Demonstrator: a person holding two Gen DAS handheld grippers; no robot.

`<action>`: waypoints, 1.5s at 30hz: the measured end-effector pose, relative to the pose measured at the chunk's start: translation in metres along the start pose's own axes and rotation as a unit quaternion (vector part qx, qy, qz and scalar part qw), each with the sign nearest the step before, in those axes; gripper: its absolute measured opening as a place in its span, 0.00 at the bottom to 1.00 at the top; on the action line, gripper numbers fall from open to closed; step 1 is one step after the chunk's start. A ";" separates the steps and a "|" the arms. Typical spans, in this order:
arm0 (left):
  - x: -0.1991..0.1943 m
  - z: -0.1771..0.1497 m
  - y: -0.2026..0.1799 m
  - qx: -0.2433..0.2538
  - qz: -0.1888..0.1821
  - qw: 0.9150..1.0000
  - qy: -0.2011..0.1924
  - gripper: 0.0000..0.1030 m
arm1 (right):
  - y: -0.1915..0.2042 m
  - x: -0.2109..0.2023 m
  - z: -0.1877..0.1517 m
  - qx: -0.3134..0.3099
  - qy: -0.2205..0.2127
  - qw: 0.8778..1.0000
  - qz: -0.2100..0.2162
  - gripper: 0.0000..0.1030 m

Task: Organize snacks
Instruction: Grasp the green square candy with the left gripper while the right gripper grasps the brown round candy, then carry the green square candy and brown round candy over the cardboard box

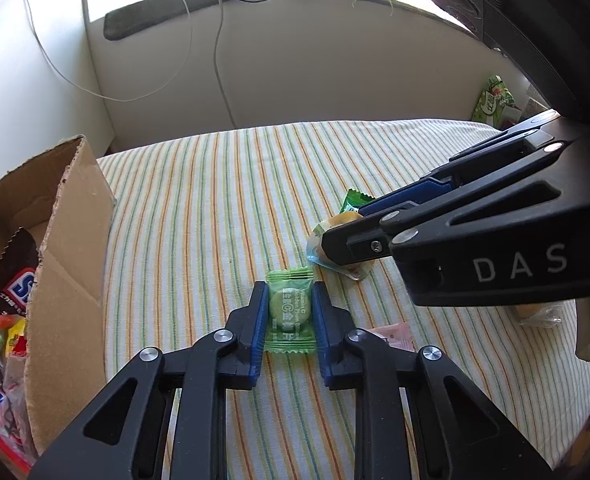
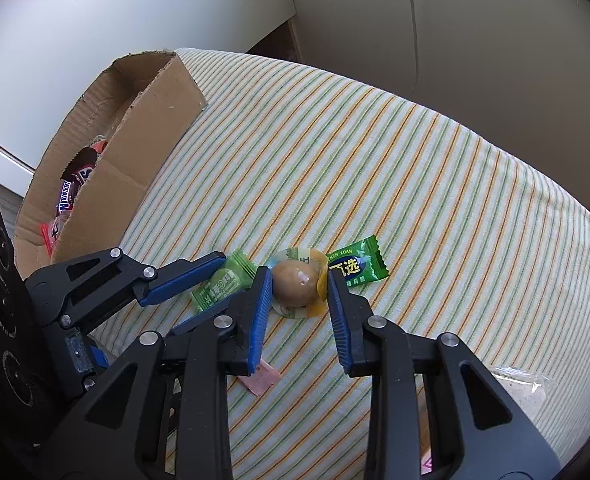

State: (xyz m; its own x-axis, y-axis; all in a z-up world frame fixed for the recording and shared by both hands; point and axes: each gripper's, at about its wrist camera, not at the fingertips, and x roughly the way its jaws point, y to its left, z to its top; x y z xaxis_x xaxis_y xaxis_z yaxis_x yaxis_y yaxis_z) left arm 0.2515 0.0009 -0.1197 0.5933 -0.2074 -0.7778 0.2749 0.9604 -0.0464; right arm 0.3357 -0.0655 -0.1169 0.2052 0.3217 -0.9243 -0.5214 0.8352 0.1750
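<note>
On the striped tablecloth (image 1: pixel 215 208), a light green vitamin C candy (image 1: pixel 290 311) lying flat between the blue pads of the left gripper (image 1: pixel 289 300), jaws spread to either side of the wrapper with pads just beside its edges, not visibly pressing. Beside it, the right gripper (image 2: pixel 299 284) straddling a packaged brown egg (image 2: pixel 297 283), jaws parted, pads close to the egg's sides; contact not discernible. From the left wrist: egg package (image 1: pixel 337 240) largely hidden behind the right gripper's black fingers, a dark green candy (image 1: pixel 355 199) only peeking out past them, the cardboard box (image 1: pixel 67 240) at far left with Snickers and other wrapped sweets inside, cables and a windowsill behind. From the right wrist only: the dark green candy (image 2: pixel 357 266) in full, touching the egg package's far side, a pink wrapper (image 2: pixel 261 378) under the near finger, and a clear packet (image 2: pixel 523 384) at the right edge.
</note>
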 end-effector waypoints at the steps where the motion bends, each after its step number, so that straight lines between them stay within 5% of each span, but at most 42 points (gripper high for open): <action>1: -0.005 -0.001 0.000 0.001 0.001 1.000 -0.001 0.19 | -0.001 -0.002 -0.001 0.001 -0.002 1.000 -0.002 0.27; 7: -0.007 0.000 0.009 0.000 -0.001 1.000 -0.004 0.19 | -0.009 -0.017 -0.002 0.001 -0.016 1.000 -0.004 0.06; 17: -0.006 -0.003 0.013 -0.005 0.003 1.000 -0.002 0.19 | -0.010 0.000 0.003 -0.003 0.006 1.000 0.016 0.09; 23: -0.013 -0.006 0.016 -0.020 0.009 1.000 -0.010 0.19 | 0.002 0.005 0.010 -0.019 -0.006 0.999 0.027 0.45; 33: -0.018 -0.012 0.013 -0.013 0.008 1.000 -0.012 0.19 | 0.012 0.026 0.013 -0.032 0.011 0.999 0.013 0.39; 36: -0.019 -0.012 0.012 -0.013 0.007 1.000 -0.015 0.19 | 0.017 0.022 0.013 -0.036 0.003 0.999 0.011 0.28; 45: -0.037 -0.016 0.013 -0.017 -0.007 0.999 -0.037 0.19 | 0.011 -0.011 -0.005 -0.035 -0.034 0.999 -0.012 0.27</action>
State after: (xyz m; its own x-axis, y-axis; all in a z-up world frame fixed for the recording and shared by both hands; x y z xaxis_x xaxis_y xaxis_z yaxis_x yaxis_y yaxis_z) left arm 0.2213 0.0239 -0.1014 0.6444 -0.2338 -0.7281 0.2595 0.9625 -0.0793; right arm 0.3233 -0.0618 -0.1065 0.2727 0.3342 -0.9022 -0.5716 0.8106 0.1275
